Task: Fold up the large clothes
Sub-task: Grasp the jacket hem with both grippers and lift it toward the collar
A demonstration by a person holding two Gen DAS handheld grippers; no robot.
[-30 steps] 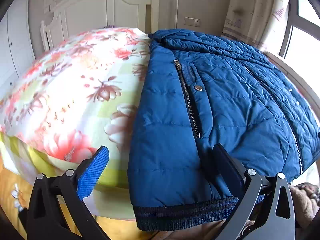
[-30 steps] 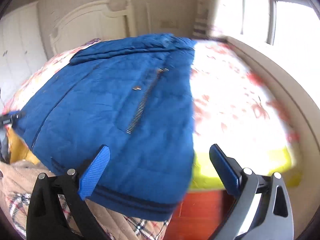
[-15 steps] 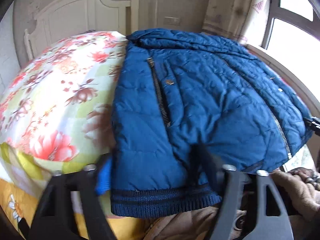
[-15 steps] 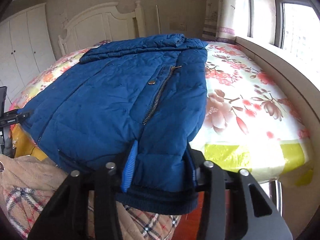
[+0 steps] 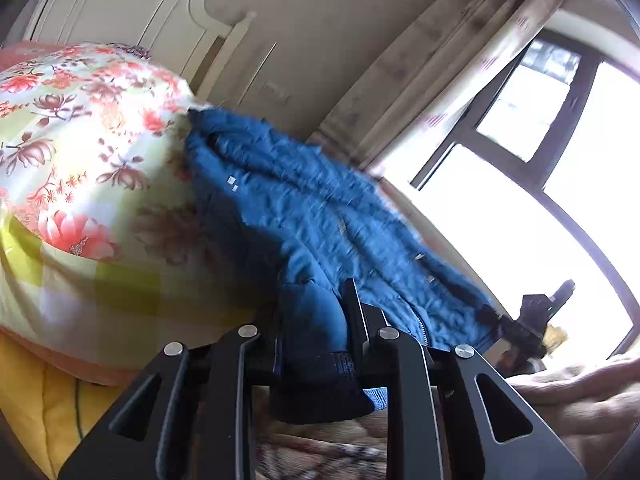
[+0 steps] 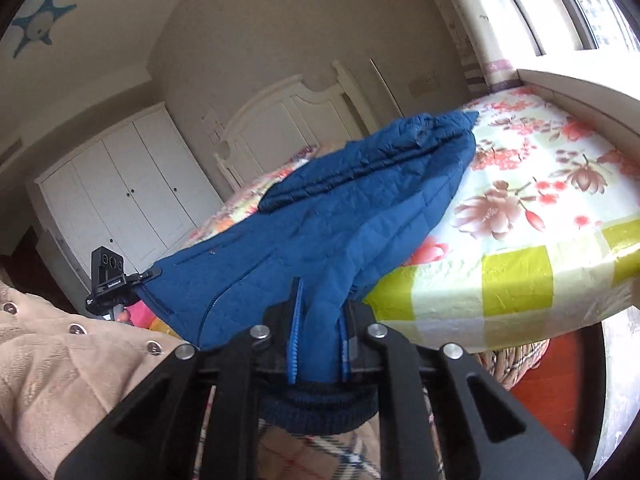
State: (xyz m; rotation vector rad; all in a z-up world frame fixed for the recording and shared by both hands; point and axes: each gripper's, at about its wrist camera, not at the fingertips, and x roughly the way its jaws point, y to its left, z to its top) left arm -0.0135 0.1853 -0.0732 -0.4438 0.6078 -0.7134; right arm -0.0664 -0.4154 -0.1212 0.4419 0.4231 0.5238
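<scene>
Item: one blue quilted padded jacket (image 5: 304, 216), lying spread on a bed under a floral sheet of pink, brown and lime-green print (image 5: 80, 152), collar toward the white panelled headboard (image 6: 280, 120) at 12 o'clock of the right wrist view. The dark ribbed knit hem (image 6: 320, 408) overhung the near bed edge at 6 o'clock. Left gripper (image 5: 316, 332): its jaws had just been closing and now stood nearly together, pinching the hem corner of the jacket, with ribbed band (image 5: 320, 388) bunched below the black fingers (image 5: 356, 312); jacket body ran away from it toward 11 o'clock. Right gripper (image 6: 318, 344): its jaws had likewise just been closing, blue ridged pads (image 6: 294, 332) pressed against a fold of quilted fabric, the garment stretching off toward 12 and 1 o'clock. Both tools were tilted, pointing somewhat below level across the bed. The right gripper showed at 3 o'clock of the left view (image 5: 540, 312), the left at 9 o'clock of the right view (image 6: 108, 276), each at an opposite hem corner. A beige fleece sleeve (image 6: 60, 360) sat at 8 o'clock.
</scene>
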